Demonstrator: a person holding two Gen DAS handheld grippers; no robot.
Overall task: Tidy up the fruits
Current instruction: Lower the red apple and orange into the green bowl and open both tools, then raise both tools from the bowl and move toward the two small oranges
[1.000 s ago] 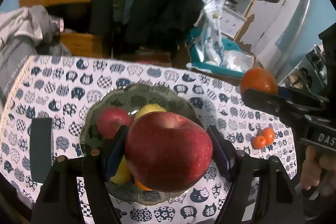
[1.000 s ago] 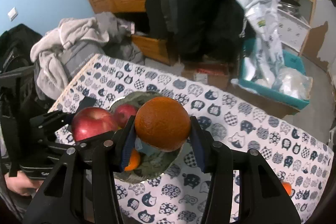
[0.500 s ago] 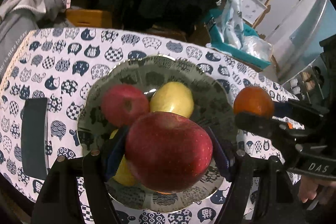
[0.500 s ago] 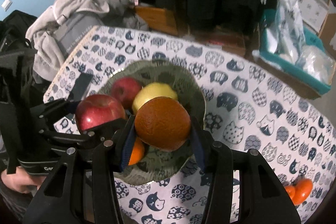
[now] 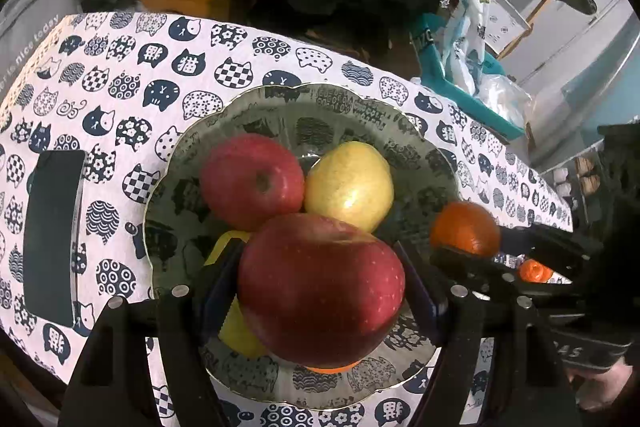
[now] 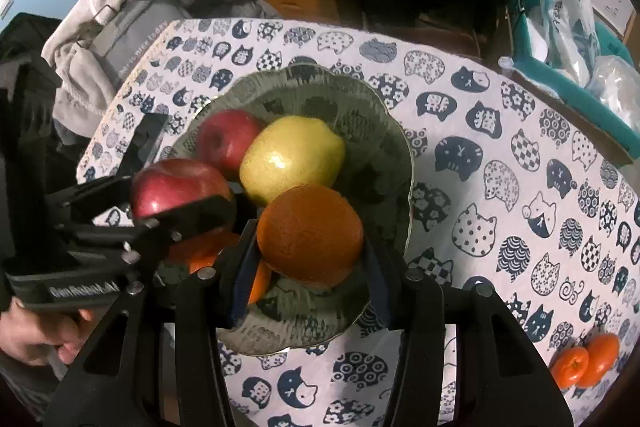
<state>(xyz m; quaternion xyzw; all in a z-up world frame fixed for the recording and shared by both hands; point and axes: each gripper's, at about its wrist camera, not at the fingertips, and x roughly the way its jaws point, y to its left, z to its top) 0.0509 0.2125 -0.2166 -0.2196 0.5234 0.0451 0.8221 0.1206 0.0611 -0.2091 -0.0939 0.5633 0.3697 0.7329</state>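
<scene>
Now both jaws pinch fruit over the bowl [image 5: 416, 131] — left an apple [image 5: 320, 291], right an orange [image 6: 310, 235].

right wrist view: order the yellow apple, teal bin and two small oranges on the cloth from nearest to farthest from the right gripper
1. Yellow apple, in the bowl just beyond the right gripper.
2. Two small oranges, on the cloth at lower right.
3. Teal bin, off the table, upper right.

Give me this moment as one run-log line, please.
left gripper: holds apple over bowl | right gripper: holds orange over bowl
</scene>
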